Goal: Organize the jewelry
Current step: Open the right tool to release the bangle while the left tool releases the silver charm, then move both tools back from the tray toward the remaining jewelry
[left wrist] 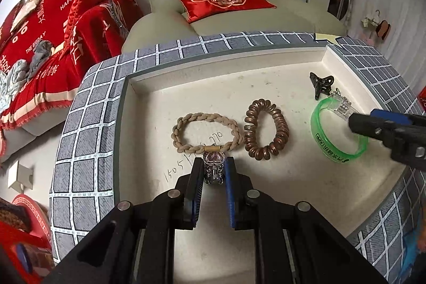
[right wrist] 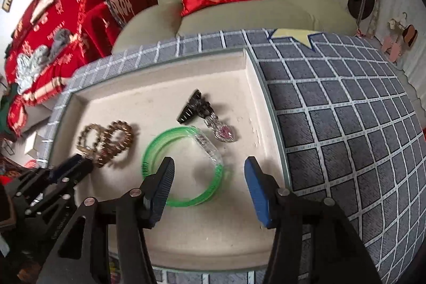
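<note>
White tray holds the jewelry; left claw grips a heart clip, right claw gapes, empty, over the green bangle.

Bright daylight; fisheye-bent edges, right view motion-blurred.

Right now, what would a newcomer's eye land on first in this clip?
Likely the green bangle lying in the cream tray, just ahead of the open right gripper. Next, the left gripper clamped on a silver heart clip, beside the braided and coiled hair ties.
</note>
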